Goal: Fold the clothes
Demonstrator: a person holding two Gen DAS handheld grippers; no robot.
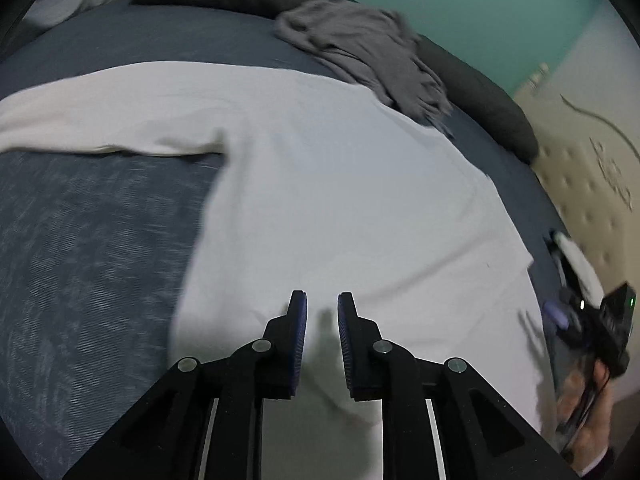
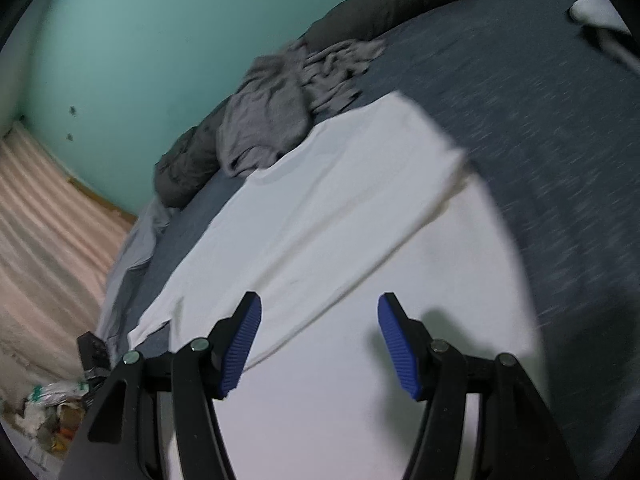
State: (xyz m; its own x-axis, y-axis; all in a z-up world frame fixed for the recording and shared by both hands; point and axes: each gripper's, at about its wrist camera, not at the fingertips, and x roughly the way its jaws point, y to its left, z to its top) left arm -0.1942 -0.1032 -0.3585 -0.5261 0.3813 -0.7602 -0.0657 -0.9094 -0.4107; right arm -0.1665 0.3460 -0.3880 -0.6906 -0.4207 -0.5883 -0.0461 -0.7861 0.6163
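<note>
White shirt (image 1: 320, 184) flat on bed (image 1: 92, 248); left tool (image 1: 322, 312) narrow gap, right tool (image 2: 320, 312) wide, both empty.

No words, nos. or brand names can be read anywhere. The cream headboard (image 1: 592, 168) next to the bed (image 1: 92, 240) has a raised curly mark on it, but it's too blurry to read as letters.
</note>
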